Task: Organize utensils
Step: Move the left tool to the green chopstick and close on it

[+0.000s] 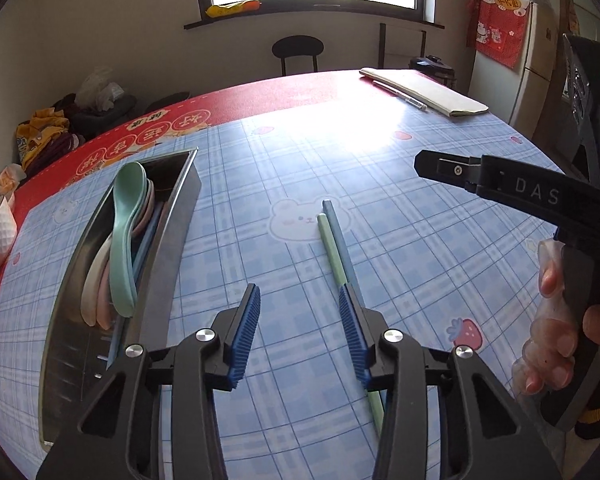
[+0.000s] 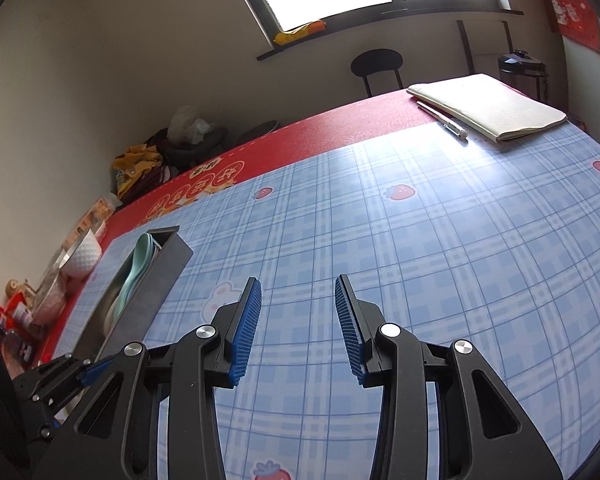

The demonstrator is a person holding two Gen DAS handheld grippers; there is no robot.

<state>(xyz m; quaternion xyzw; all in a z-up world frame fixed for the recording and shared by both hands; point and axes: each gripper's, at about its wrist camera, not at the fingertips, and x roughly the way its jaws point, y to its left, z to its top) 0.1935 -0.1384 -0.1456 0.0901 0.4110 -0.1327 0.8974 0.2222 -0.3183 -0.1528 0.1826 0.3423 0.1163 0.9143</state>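
Kitchen, plaid desk (image 1: 380,184) under window. Tray (image 1: 168,256) far left holds spoons (image 1: 124,236). Chopsticks (image 1: 336,248) lie loose, near ends beneath left gripper (image 1: 299,300), spread, empty. Right gripper (image 2: 298,292) spread, empty. Advice: shift left gripper right, straddle both sticks mid-length, pinch together.
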